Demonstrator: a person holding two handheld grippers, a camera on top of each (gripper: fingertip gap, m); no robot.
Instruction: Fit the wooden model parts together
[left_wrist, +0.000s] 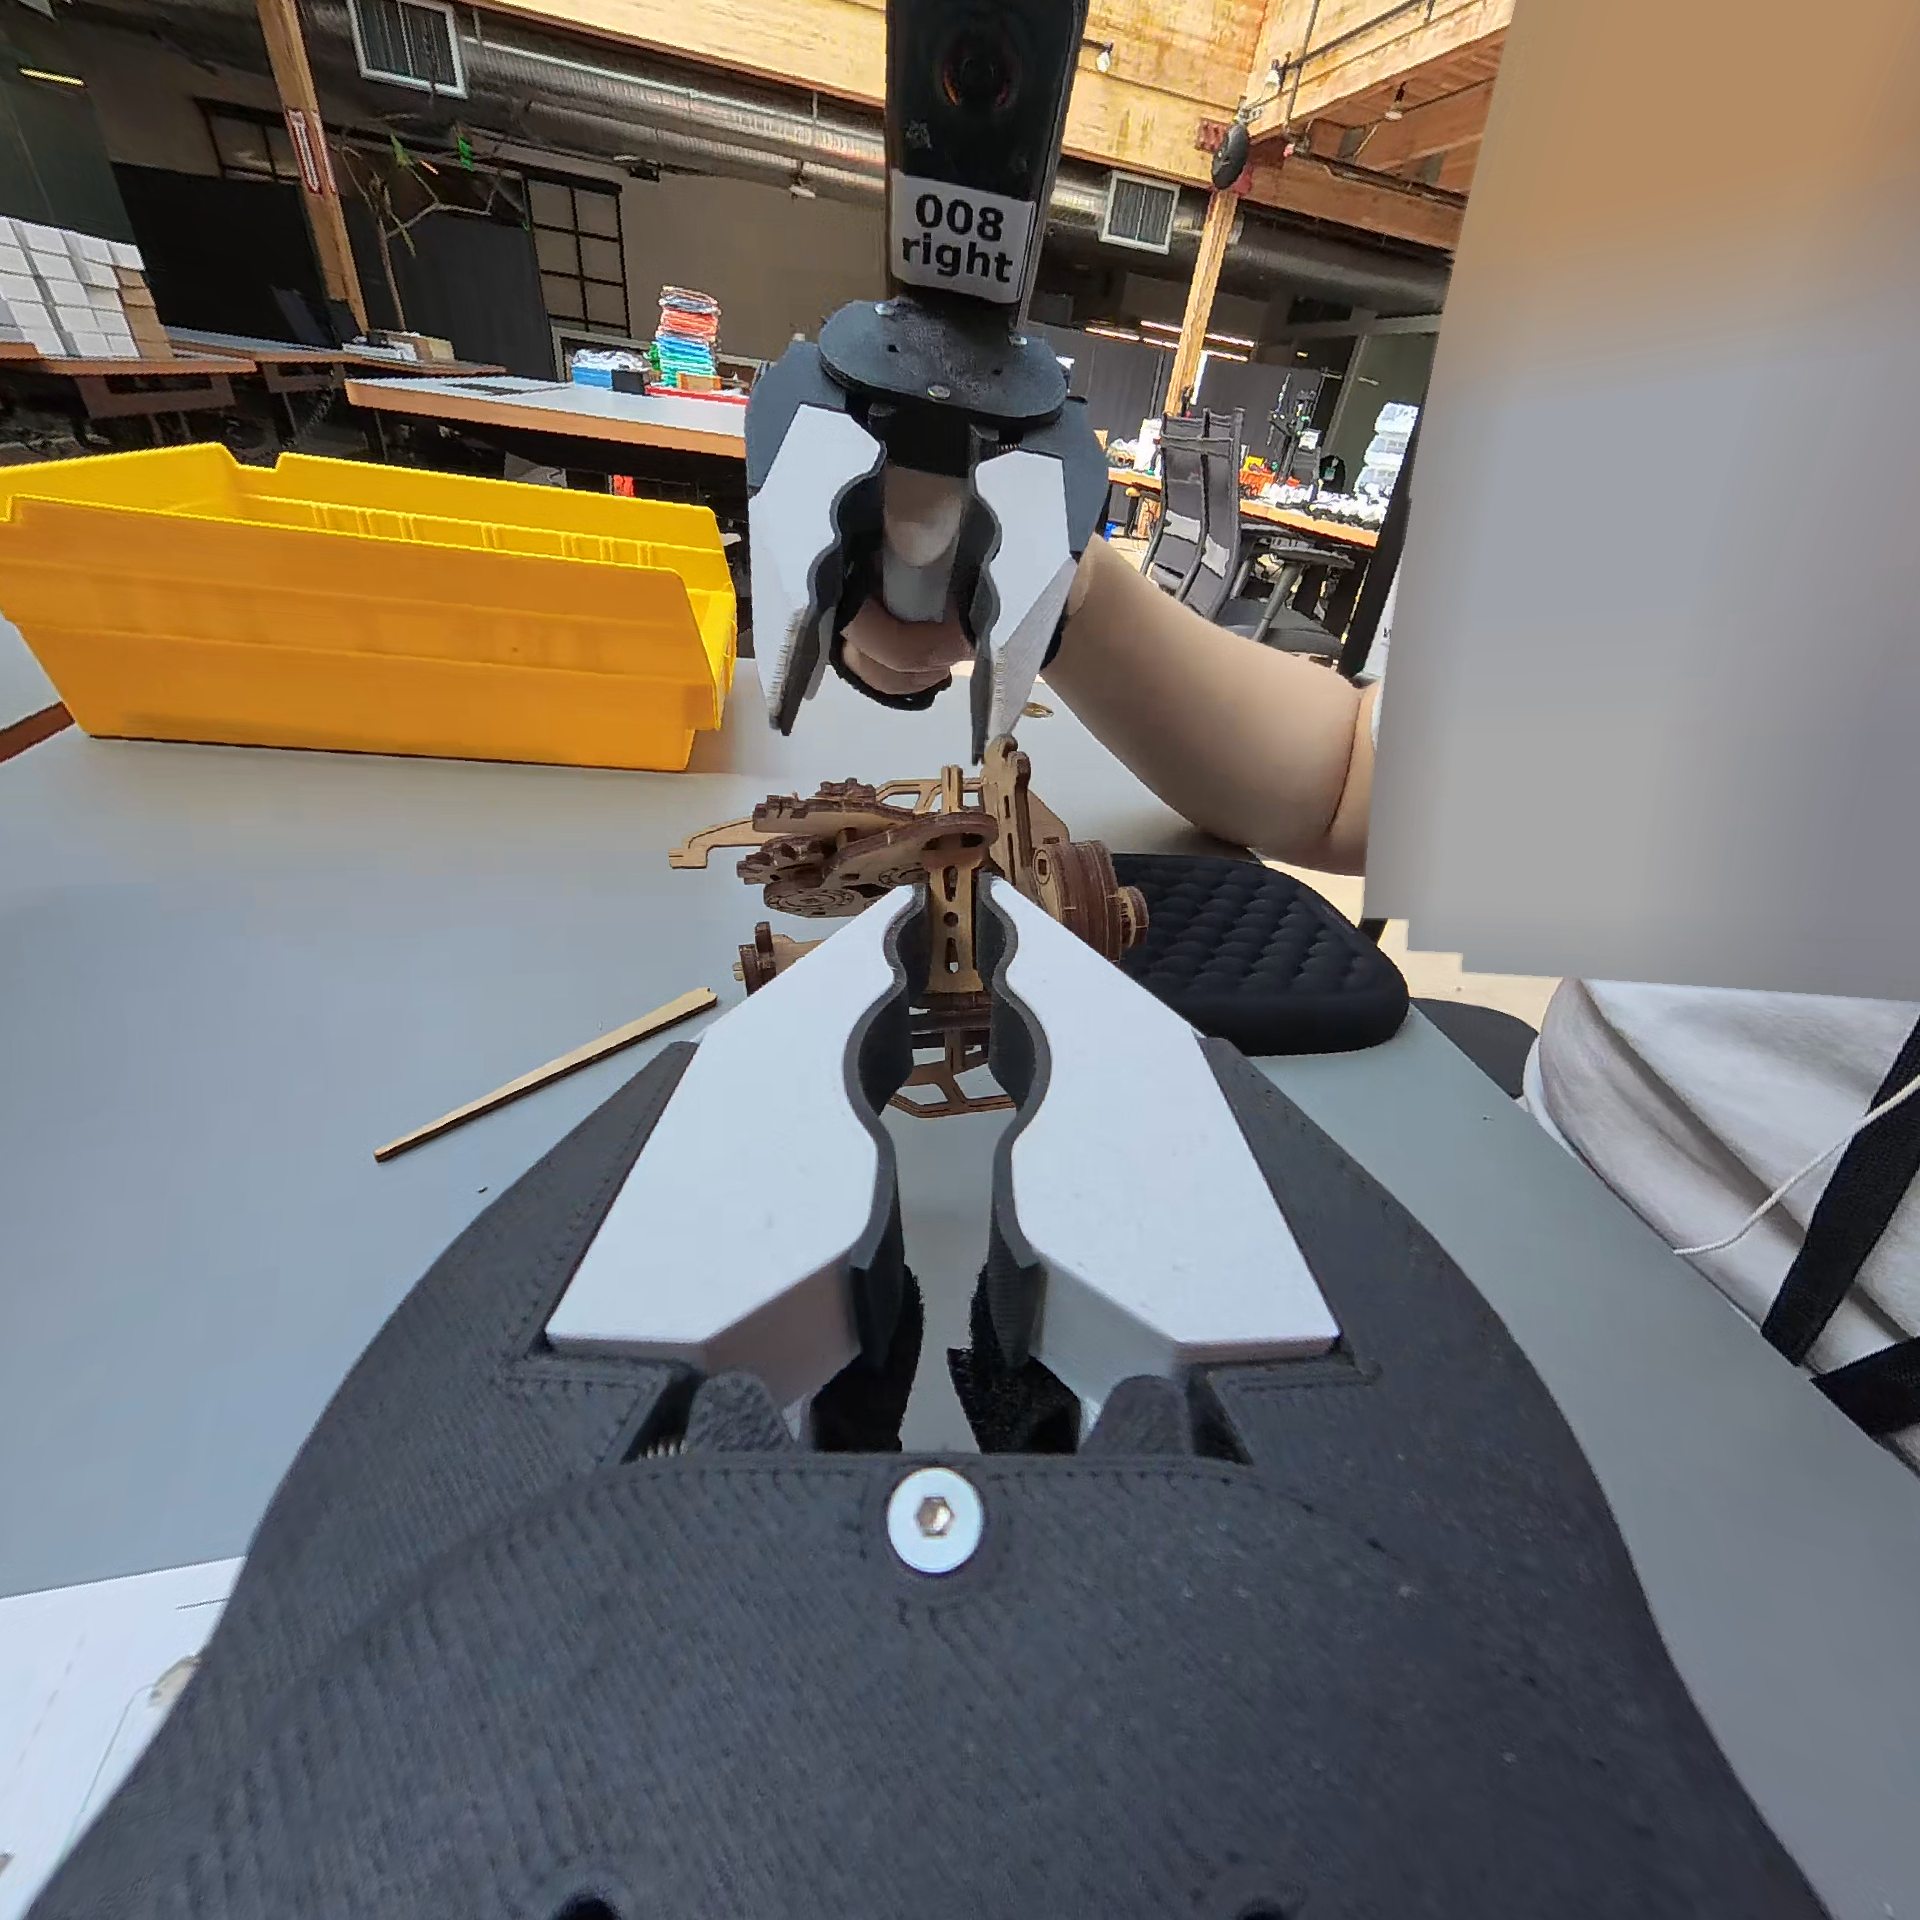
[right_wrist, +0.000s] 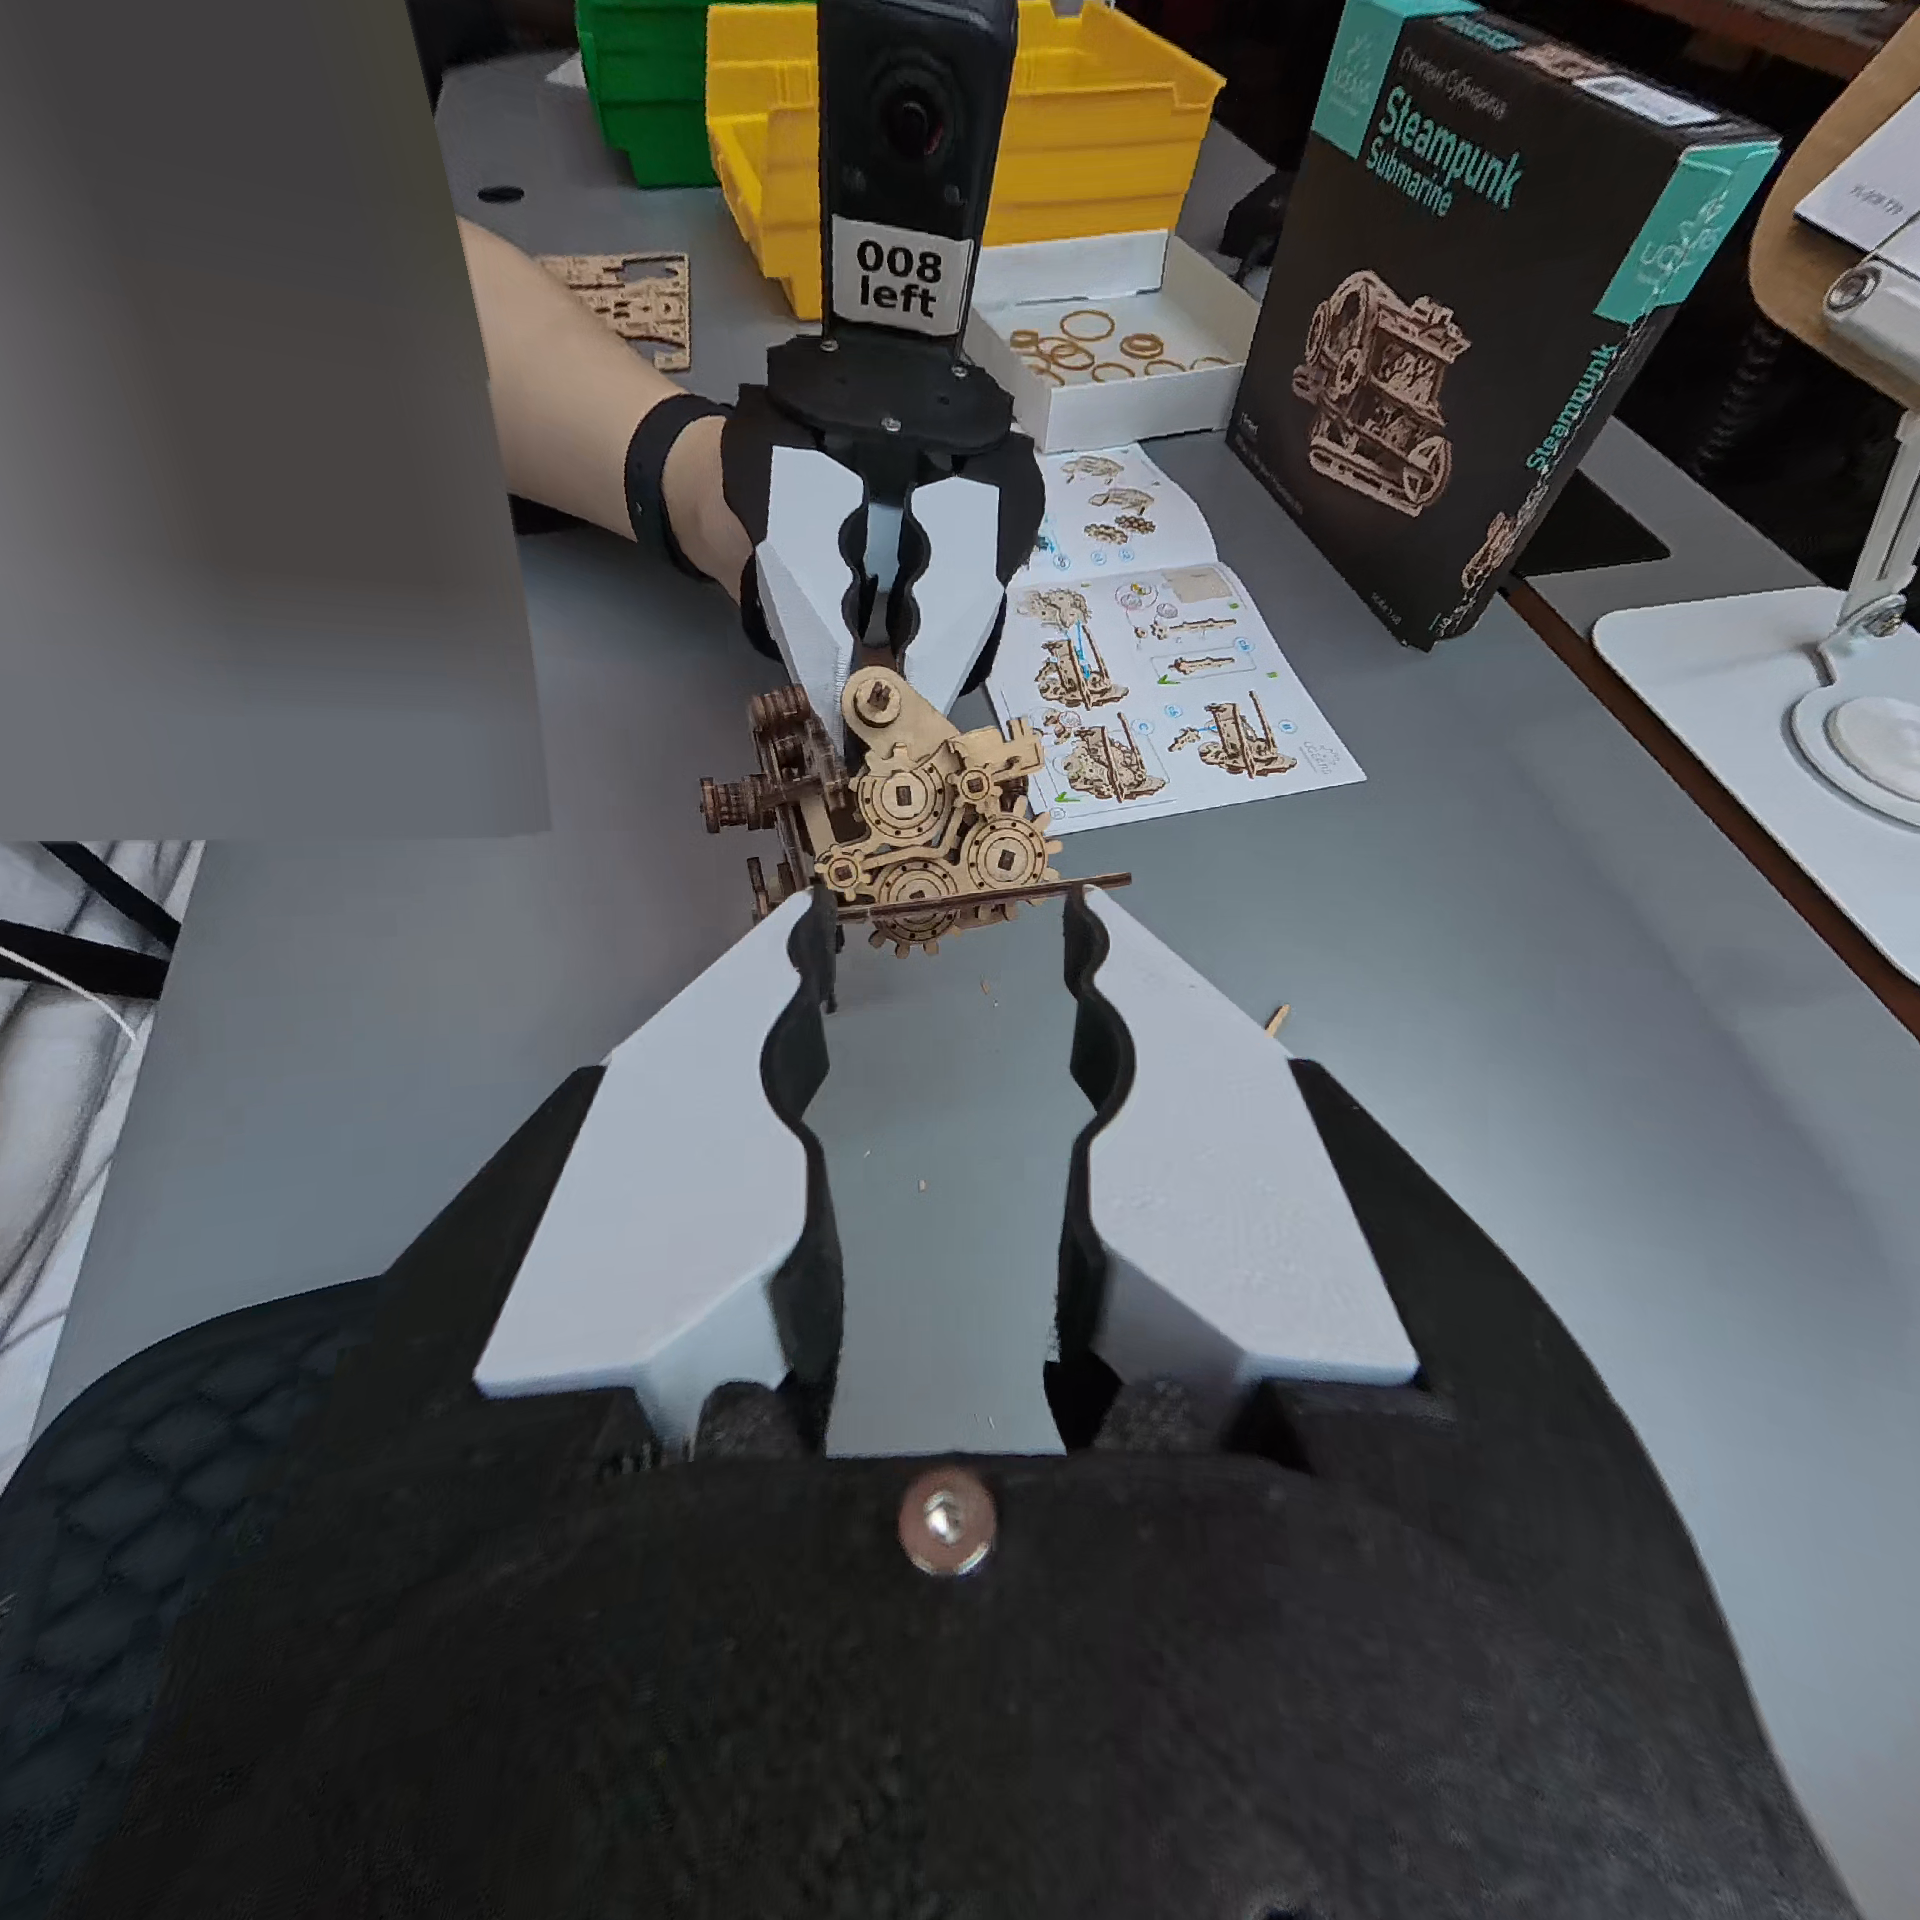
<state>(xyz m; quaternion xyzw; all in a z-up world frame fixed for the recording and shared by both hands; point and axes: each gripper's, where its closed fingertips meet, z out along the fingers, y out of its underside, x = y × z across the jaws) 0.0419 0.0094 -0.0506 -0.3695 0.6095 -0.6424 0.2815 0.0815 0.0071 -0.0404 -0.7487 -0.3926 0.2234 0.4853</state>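
Note:
A partly built wooden model (left_wrist: 904, 842) with gears stands on the grey table (left_wrist: 260, 987). My left gripper (left_wrist: 951, 909) is shut on an upright part of it. In the right wrist view the model (right_wrist: 914, 821) shows its gear side, and the left gripper (right_wrist: 883, 681) pinches its top plate from behind. My right gripper (right_wrist: 945, 920) is open and empty, with its fingertips (right_wrist: 805, 935) at the model's lower front edge. In the left wrist view the right gripper (left_wrist: 888, 727) hangs open just above the model. A thin wooden strip (left_wrist: 540, 1075) lies on the table.
A yellow bin (left_wrist: 364, 623) sits far left. In the right wrist view I see yellow (right_wrist: 1091, 135) and green bins (right_wrist: 634, 94), a white box of rings (right_wrist: 1122, 353), an instruction sheet (right_wrist: 1164, 644), the black kit box (right_wrist: 1475, 312) and a cut-out wooden sheet (right_wrist: 634, 301). A black padded rest (left_wrist: 1247, 956) lies right.

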